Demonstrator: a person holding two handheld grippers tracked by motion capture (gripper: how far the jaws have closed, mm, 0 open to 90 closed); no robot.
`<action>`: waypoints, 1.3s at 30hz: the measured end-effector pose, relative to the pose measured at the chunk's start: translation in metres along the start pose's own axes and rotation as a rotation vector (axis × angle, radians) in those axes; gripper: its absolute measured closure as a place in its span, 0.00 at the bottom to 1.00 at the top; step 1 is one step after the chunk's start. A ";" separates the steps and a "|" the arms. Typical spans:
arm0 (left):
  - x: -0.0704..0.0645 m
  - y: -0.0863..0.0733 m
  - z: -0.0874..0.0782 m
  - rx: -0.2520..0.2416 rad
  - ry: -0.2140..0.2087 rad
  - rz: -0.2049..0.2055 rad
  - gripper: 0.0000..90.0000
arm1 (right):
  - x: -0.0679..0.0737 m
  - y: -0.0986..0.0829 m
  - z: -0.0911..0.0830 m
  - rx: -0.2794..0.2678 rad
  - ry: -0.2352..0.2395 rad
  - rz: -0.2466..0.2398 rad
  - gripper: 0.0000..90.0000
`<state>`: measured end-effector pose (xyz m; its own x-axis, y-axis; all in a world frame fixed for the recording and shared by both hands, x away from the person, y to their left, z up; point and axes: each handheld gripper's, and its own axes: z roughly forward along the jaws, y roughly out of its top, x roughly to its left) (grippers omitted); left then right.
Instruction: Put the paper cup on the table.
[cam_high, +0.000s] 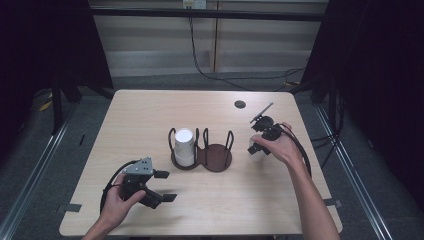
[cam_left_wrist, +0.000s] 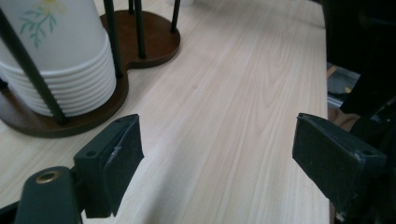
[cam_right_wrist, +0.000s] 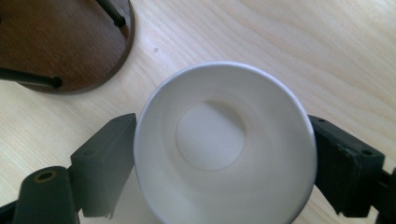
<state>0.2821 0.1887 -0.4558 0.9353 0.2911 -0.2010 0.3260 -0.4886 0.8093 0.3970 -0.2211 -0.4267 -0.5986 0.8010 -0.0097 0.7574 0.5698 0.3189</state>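
A dark wooden two-bay cup stand (cam_high: 218, 159) sits mid-table. Its left bay holds an upside-down stack of white paper cups (cam_high: 184, 146); its right bay is bare. My right gripper (cam_high: 258, 148) hovers just right of the stand, shut on a single white paper cup (cam_high: 258, 154). In the right gripper view that cup (cam_right_wrist: 210, 140) stands mouth-up between both jaws, which press its rim, with the stand's base (cam_right_wrist: 60, 42) at upper left. My left gripper (cam_high: 166, 185) rests near the front left, open and holding nothing. In the left gripper view, the cup stack (cam_left_wrist: 60, 70) with a flower print lies beyond the wide jaws.
A small dark round disc (cam_high: 240, 104) is set in the table near the back right. The tabletop's right edge (cam_left_wrist: 322, 93) drops off to a dark floor. Cables trail on the floor behind the table.
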 end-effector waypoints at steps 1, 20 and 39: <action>-0.002 0.001 0.000 0.001 0.003 0.008 0.18 | 0.000 0.000 -0.001 -0.006 0.003 0.003 0.16; 0.001 0.001 -0.002 0.003 0.017 -0.002 0.18 | -0.001 -0.017 -0.026 -0.229 0.020 0.096 0.16; 0.000 0.001 -0.010 -0.034 0.063 -0.030 0.18 | 0.032 -0.040 -0.041 -0.462 0.032 0.109 0.20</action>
<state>0.2812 0.1964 -0.4496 0.9143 0.3571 -0.1913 0.3482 -0.4511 0.8218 0.3368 -0.2255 -0.4009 -0.5357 0.8411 0.0741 0.6250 0.3360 0.7046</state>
